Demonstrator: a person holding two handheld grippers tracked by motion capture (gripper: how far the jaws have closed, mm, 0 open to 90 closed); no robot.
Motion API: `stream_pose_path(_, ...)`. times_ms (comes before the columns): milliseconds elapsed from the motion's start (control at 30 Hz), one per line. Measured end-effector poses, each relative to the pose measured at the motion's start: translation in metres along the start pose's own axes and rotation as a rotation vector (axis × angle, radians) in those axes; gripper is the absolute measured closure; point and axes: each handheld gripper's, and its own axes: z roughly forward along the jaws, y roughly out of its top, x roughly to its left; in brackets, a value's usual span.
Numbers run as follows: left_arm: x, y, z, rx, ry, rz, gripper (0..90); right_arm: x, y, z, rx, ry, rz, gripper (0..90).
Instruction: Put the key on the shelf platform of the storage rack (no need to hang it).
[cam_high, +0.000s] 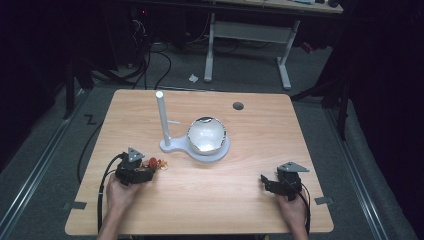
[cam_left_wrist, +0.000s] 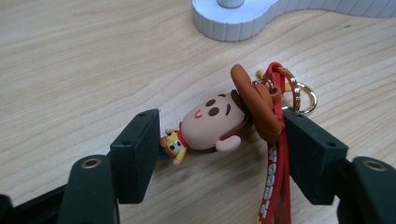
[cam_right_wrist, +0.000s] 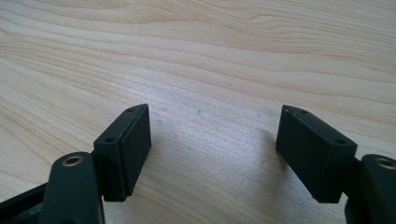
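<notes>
The left gripper (cam_left_wrist: 219, 140) is sitting with its 2 jaws spread apart around a cowboy-figure keychain (cam_left_wrist: 219, 123) lying on the wooden table (cam_left_wrist: 84, 60), its red strap (cam_left_wrist: 275, 186) brushing one jaw. The right gripper (cam_right_wrist: 212, 140) is resting wide open over bare tabletop, well apart.

I'm working in a lab, light wooden table (cam_high: 250, 200) on grey carpet, tangled black cables (cam_high: 145, 55) and white-legged desk (cam_high: 250, 35) beyond that table
</notes>
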Motion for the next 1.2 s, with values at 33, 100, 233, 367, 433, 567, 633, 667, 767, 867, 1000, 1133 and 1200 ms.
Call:
stream_pose_path(33,0.000,0.000,-0.002,-0.006,0.002,-0.002,32.8,0.000,0.000,0.000,0.000,0.000,-0.001,26.8)
stream_pose_path(100,0.000,0.000,-0.004,-0.014,0.002,-0.006,32.9,0.000,0.000,0.000,0.000,0.000,0.000,26.8)
stream_pose_path(233,-0.003,0.002,-0.015,-0.043,-0.022,-0.017,32.9,0.000,0.000,0.000,0.000,0.000,0.000,26.8)
stream_pose_path(367,-0.007,0.005,-0.024,-0.060,-0.035,-0.010,32.9,0.000,0.000,0.000,0.000,0.000,0.000,26.8)
stream_pose_path(433,-0.008,0.006,-0.027,-0.066,-0.043,-0.015,32.9,0.000,0.000,0.000,0.000,0.000,0.000,26.8)
stream_pose_path(567,-0.015,0.014,-0.037,-0.086,-0.080,-0.002,32.9,0.000,0.000,0.000,0.000,0.000,0.000,26.8)
stream_pose_path(633,-0.016,0.015,-0.039,-0.093,-0.086,-0.004,32.9,0.000,0.000,0.000,0.000,0.000,0.000,26.7)
stream_pose_path(667,-0.016,0.016,-0.042,-0.101,-0.095,-0.009,32.9,0.000,0.000,0.000,0.000,0.000,0.000,26.8)
stream_pose_path(767,-0.019,0.021,-0.051,-0.120,-0.129,-0.035,33.0,0.000,0.000,0.000,0.000,0.000,0.000,26.7)
stream_pose_path(867,-0.023,0.025,-0.055,-0.124,-0.143,-0.018,33.0,0.000,0.000,0.000,0.000,0.000,-0.001,26.7)
stream_pose_path(1000,-0.029,0.030,-0.060,-0.140,-0.178,-0.015,33.0,0.000,0.000,0.000,0.000,0.000,0.000,26.7)
stream_pose_path(1133,-0.033,0.033,-0.061,-0.138,-0.194,-0.018,33.0,0.000,0.000,0.000,0.000,0.000,0.000,26.7)
stream_pose_path(1200,-0.035,0.037,-0.062,-0.144,-0.207,-0.010,33.1,0.000,0.000,0.000,0.000,0.000,-0.001,26.8)
